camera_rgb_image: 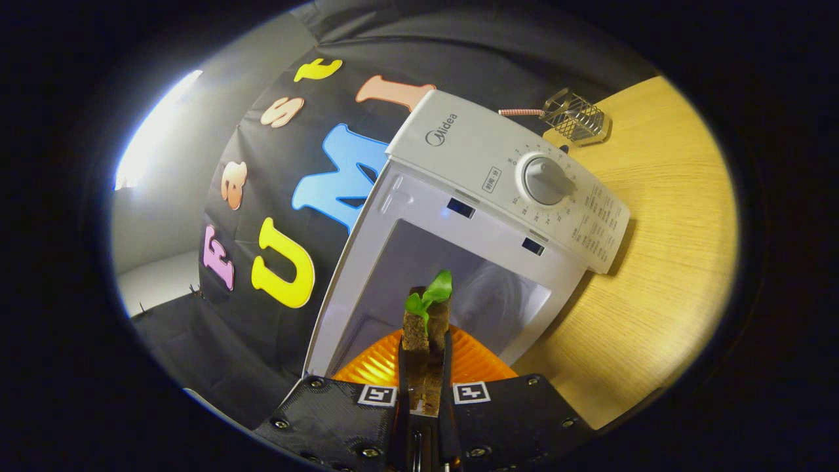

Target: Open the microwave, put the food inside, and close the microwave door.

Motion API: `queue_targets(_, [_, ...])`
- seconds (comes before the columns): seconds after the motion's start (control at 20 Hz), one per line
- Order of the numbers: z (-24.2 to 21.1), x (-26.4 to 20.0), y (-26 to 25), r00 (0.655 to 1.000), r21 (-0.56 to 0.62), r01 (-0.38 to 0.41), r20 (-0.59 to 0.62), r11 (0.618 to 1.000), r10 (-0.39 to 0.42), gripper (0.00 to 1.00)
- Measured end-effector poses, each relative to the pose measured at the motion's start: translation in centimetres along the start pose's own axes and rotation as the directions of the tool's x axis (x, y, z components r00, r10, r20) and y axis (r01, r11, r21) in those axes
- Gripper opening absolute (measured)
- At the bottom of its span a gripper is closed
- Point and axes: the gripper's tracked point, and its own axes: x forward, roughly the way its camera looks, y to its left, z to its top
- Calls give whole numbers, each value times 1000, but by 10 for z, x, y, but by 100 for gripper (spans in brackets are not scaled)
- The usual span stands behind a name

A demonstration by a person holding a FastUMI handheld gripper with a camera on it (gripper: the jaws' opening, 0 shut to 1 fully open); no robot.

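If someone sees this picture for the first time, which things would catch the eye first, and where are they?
First the white microwave, open on the wooden table, its cavity just beyond the gripper. Next the brown food piece with a green leaf, pinched between the two fingers above an orange ridged plate. A small wire basket sits on the table behind the microwave.

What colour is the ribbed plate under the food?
Orange plate, in the gripper view, beneath the food.

Claw (425, 367) tilted, its 2 fingers nearly together (both pressing inward)
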Motion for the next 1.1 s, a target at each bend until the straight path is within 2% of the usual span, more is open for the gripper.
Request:
queue_targets(0.25, [-12,38,-16,998,145,57,-14,988,-55,17])
queue_targets(0.4, [-8,53,-27,993,157,100,51,983,-109,17])
queue_targets(0.8, [-24,98,-39,980,191,175,56,966,-189,18])
queue_targets(1.0, [-25,103,-46,973,159,208,70,965,-221,17])
queue_targets(1.1, [-25,106,-47,970,147,223,66,964,-234,23])
